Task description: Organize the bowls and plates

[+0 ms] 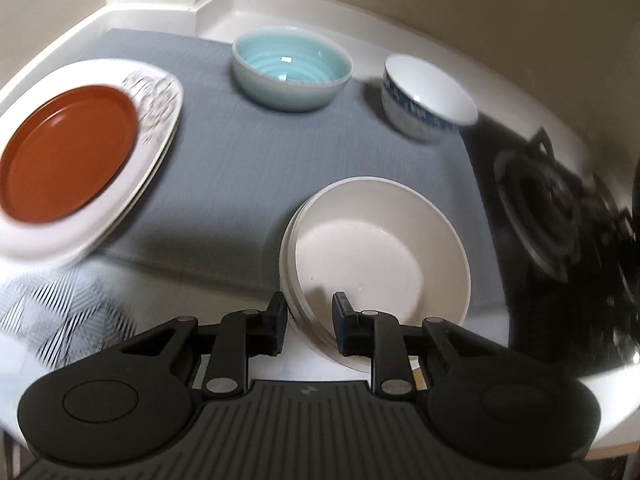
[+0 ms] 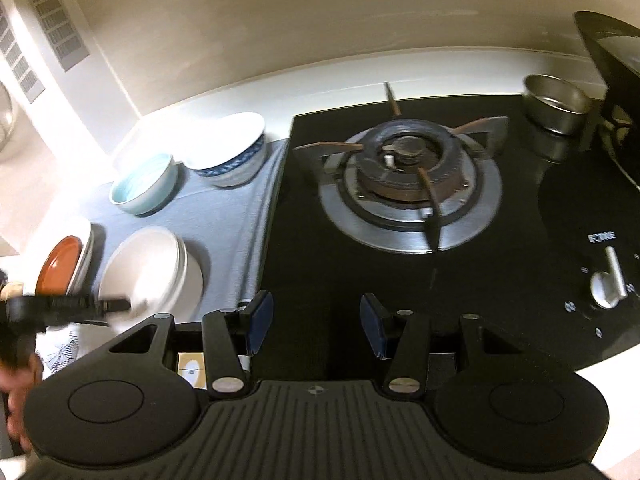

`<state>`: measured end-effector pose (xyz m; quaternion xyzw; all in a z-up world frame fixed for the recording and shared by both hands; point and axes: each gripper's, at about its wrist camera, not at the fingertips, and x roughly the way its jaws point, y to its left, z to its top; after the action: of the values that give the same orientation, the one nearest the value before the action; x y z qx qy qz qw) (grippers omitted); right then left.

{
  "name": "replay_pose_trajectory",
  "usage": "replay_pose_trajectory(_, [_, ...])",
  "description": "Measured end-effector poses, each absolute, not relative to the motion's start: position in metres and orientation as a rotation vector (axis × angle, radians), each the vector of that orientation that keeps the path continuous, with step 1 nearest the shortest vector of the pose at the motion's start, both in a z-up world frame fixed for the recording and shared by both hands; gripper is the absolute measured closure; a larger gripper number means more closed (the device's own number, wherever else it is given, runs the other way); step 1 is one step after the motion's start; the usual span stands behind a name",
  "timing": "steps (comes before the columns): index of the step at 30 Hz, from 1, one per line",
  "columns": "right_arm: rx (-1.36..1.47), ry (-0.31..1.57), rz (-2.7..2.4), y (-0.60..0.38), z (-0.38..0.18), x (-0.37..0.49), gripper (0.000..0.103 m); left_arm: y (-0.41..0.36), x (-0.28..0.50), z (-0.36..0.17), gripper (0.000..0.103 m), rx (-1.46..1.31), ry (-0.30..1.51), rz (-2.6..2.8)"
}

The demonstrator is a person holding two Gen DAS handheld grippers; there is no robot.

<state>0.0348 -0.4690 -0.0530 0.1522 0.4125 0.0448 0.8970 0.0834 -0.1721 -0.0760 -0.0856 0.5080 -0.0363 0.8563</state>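
Observation:
A stack of cream bowls (image 1: pixel 380 248) sits at the near right corner of the grey mat (image 1: pixel 240 160). My left gripper (image 1: pixel 310 320) straddles its near rim, one finger outside and one inside, shut on the rim. Farther back stand a teal bowl (image 1: pixel 292 60) and a white bowl with a blue pattern (image 1: pixel 428 92). At the left an orange plate (image 1: pixel 68 152) lies on white oval platters (image 1: pixel 160 92). My right gripper (image 2: pixel 316 324) hangs open over the black cooktop (image 2: pixel 500 300) with nothing between its fingers. The right wrist view also shows the cream bowls (image 2: pixel 148 264) with the blurred left gripper (image 2: pixel 116 304) at their rim.
A gas burner (image 2: pixel 404 168) with a pan support fills the cooktop right of the mat. A metal cup (image 2: pixel 556 104), a black pan (image 2: pixel 612 60) and a control knob (image 2: pixel 608 284) are at the far right. A striped cloth (image 1: pixel 60 312) lies near left. Walls close the counter behind.

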Motion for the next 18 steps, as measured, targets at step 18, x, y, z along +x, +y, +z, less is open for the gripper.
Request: replay_pose_trajectory(18, [0.254, 0.831, 0.171, -0.435, -0.043, 0.045, 0.032, -0.171, 0.04, -0.065, 0.068, -0.148, 1.053, -0.069])
